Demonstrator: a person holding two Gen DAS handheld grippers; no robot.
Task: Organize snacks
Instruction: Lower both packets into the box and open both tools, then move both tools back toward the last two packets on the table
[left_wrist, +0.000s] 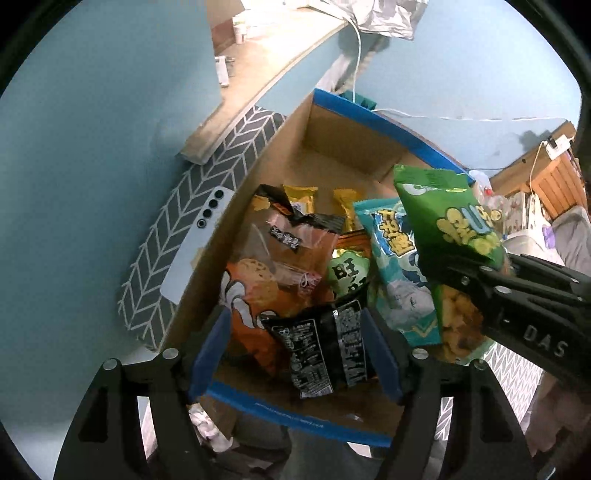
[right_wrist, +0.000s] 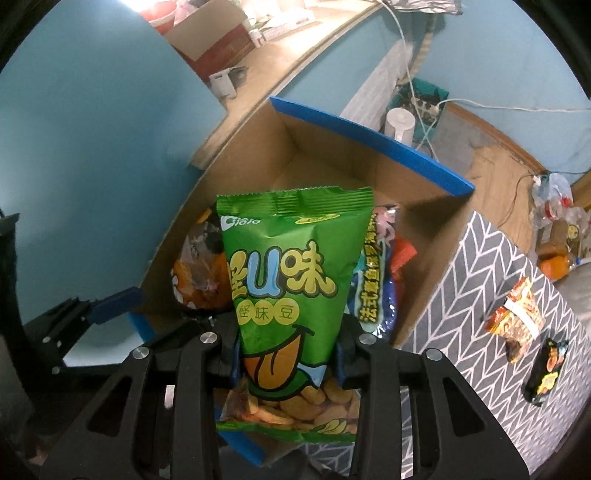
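**Green bean snack held over the box**

The right tool (right_wrist: 286, 354) is clamped on a green snack bag (right_wrist: 291, 291), pads pressing both sides of its lower half. The print reads "Ciaia" at the top corner, then big yellow and blue "怪U味", with "怪味豆" in yellow circles beneath; fried beans show through the clear window at the bottom. The bag stands upright over the near end of a cardboard box (right_wrist: 332, 162) with blue-edged flaps.

The left tool (left_wrist: 295, 354) stands wide apart, gripping nothing, its blue pads either side of a black packet (left_wrist: 321, 354) covered in small white print, too fine to read. That packet sits in the box beside an orange cookie bag (left_wrist: 266, 266) and a pale blue bag (left_wrist: 391, 266) with yellow characters.

Only the left view catches a phone (left_wrist: 195, 243) lying on the chevron-patterned counter (left_wrist: 207, 184) next to the box, and "DAS" on the right tool's body. Only the right view shows two small packets (right_wrist: 517, 317) well apart on the counter.
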